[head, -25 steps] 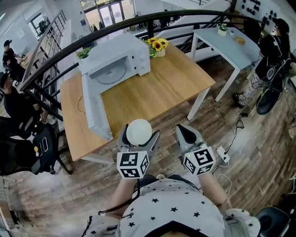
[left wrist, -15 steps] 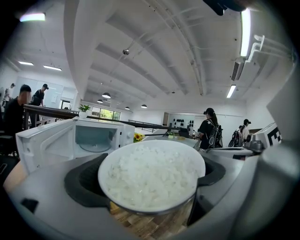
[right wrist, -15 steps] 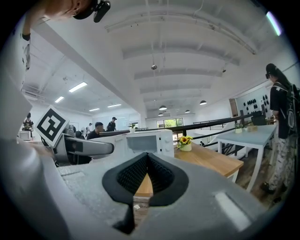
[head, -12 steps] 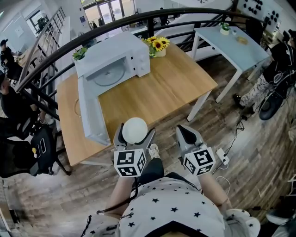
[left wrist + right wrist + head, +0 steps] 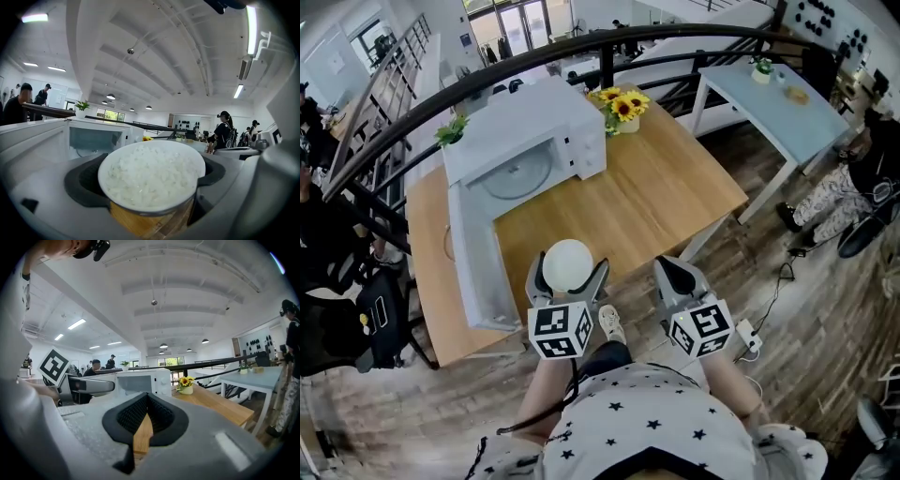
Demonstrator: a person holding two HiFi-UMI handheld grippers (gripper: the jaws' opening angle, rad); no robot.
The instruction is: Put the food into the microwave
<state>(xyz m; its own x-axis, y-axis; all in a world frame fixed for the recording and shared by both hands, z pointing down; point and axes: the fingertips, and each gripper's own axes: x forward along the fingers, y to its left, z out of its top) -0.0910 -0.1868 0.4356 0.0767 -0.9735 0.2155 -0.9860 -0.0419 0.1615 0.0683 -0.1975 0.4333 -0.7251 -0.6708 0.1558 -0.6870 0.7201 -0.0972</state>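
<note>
A white bowl of rice [image 5: 568, 262] sits between the jaws of my left gripper [image 5: 567, 274], which is shut on it just above the near edge of the wooden table [image 5: 656, 187]. In the left gripper view the bowl of rice [image 5: 151, 180] fills the middle, with the microwave [image 5: 93, 136] behind it. The white microwave [image 5: 539, 117] stands at the table's far left. Its door [image 5: 473, 258] hangs wide open toward me, and the glass turntable [image 5: 517, 173] inside is bare. My right gripper [image 5: 675, 277] is shut on nothing, to the right of the bowl; the right gripper [image 5: 146, 416] faces the microwave [image 5: 143, 383].
A pot of sunflowers [image 5: 622, 105] stands right of the microwave and a small green plant [image 5: 450, 131] behind it. A black railing [image 5: 609, 42] curves behind the table. A pale blue table [image 5: 778, 98] is at the right, with a person [image 5: 862, 178] beside it. A power strip [image 5: 744, 335] lies on the floor.
I have come closer to the table: both grippers now reach its near edge, and the bowl of rice stays held in the left one. The right gripper's jaws have not changed.
</note>
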